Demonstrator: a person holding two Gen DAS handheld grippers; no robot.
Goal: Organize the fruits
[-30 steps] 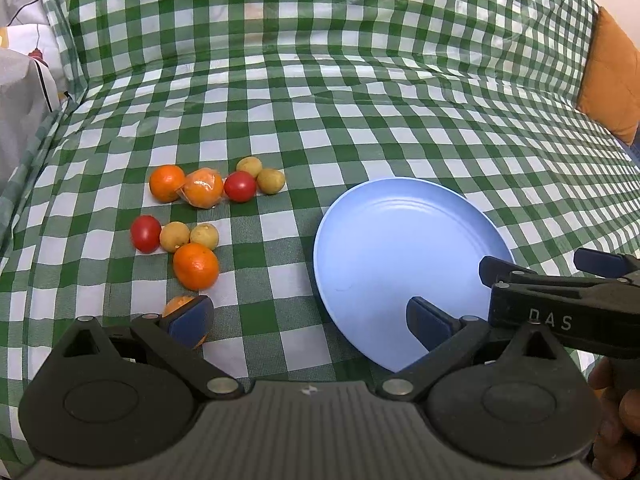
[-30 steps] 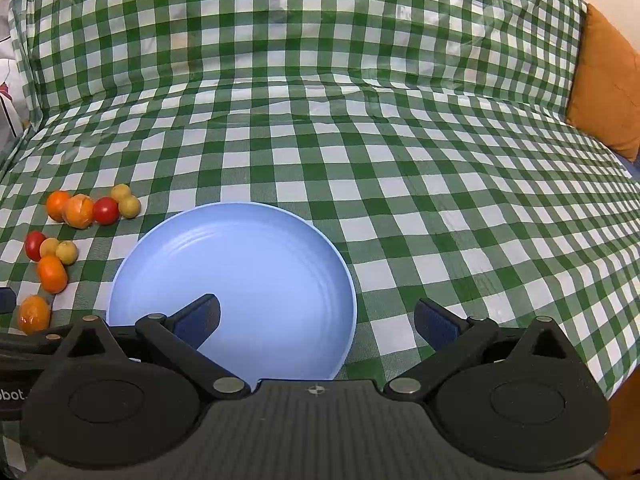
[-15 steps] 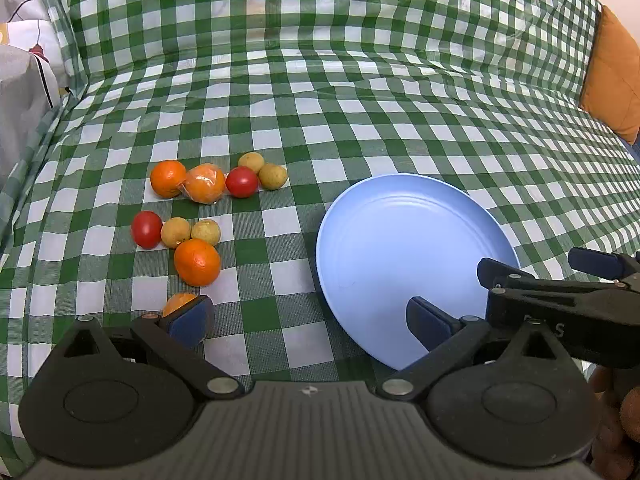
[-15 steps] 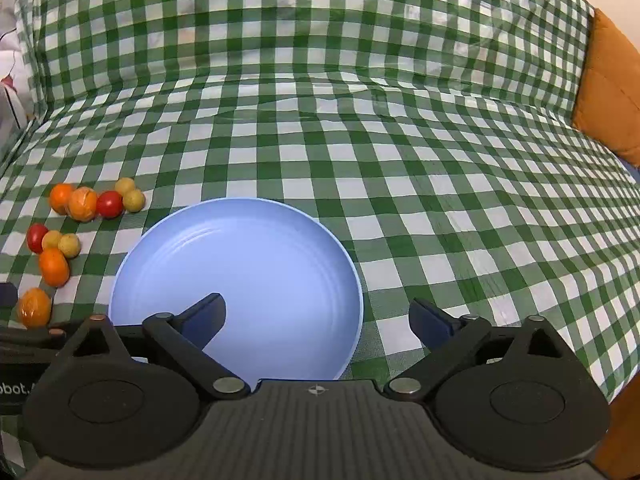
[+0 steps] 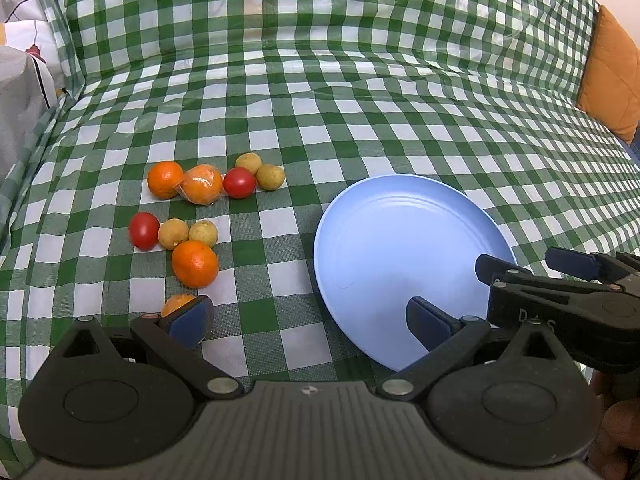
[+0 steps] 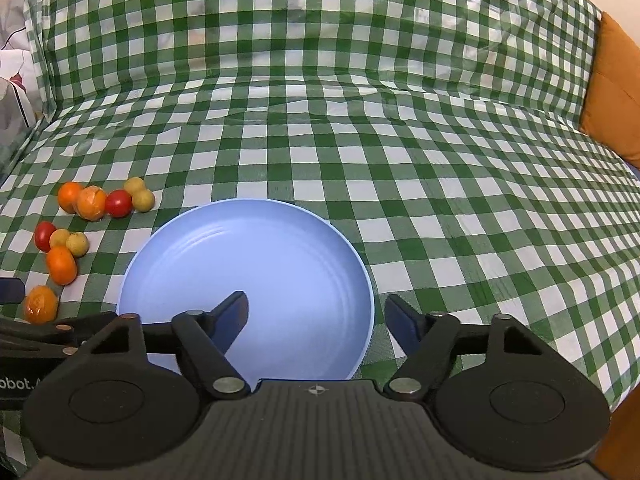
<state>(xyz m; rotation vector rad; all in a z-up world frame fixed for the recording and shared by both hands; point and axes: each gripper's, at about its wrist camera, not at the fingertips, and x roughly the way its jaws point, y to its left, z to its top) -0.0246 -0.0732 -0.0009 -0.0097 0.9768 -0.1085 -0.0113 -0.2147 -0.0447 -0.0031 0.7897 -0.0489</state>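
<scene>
An empty blue plate [image 5: 404, 248] lies on the green checked cloth; it also shows in the right wrist view [image 6: 248, 264]. Left of it lie loose fruits: oranges [image 5: 195, 263], one wrapped in plastic [image 5: 202, 185], red tomatoes [image 5: 239, 183] and small yellow-brown fruits [image 5: 270, 177]. One orange [image 5: 176, 304] sits partly behind my left fingertip. My left gripper [image 5: 308, 320] is open and empty, between the fruits and the plate. My right gripper [image 6: 320, 316] is open and empty, astride the plate's near right rim, and shows in the left wrist view [image 5: 560, 280].
The checked cloth [image 6: 440, 160] covers a sofa seat and backrest. An orange cushion [image 5: 612, 80] stands at the far right. White and grey fabric [image 5: 20, 80] lies at the far left.
My right gripper's jaws have narrowed somewhat but stay open, and it has shifted so the plate sits more centred. The left gripper has barely moved. The fruits have not moved.
</scene>
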